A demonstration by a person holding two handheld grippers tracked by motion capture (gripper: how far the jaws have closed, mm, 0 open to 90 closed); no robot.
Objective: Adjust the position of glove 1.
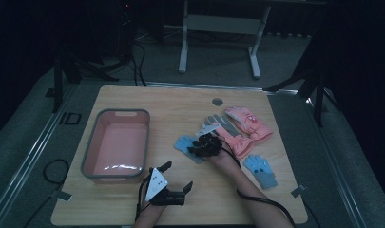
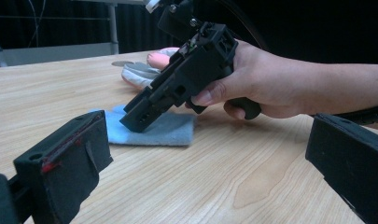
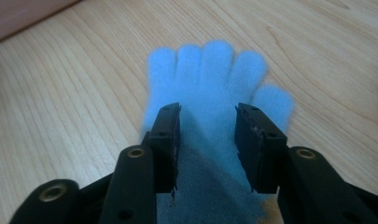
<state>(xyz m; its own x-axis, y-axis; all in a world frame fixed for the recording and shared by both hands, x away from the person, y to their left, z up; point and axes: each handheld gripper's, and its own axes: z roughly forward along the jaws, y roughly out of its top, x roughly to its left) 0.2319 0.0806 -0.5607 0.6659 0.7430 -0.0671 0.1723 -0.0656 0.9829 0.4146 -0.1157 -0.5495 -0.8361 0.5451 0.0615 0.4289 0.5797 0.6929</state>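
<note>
The fingers (image 3: 170,140) of the right gripper (image 3: 208,144) stood partly closed astride the light blue glove (image 3: 214,79), one on each side of its palm, tips down on the fabric with a gap between them; whether the pads yet pressed the glove could not be told. That glove lay flat on the worktop (image 1: 180,102), just right of the pink tub (image 1: 116,142), its fingers pointing toward the tub. The left gripper (image 1: 177,176) hovered near the tub's front right corner, its fingers (image 2: 65,163) spread wide with nothing between them. Farther right of the tub lay a grey glove (image 1: 211,122) and pink gloves (image 1: 247,123) bunched together, with a second blue glove (image 1: 261,168) near them, toward the worktop's front edge.
</note>
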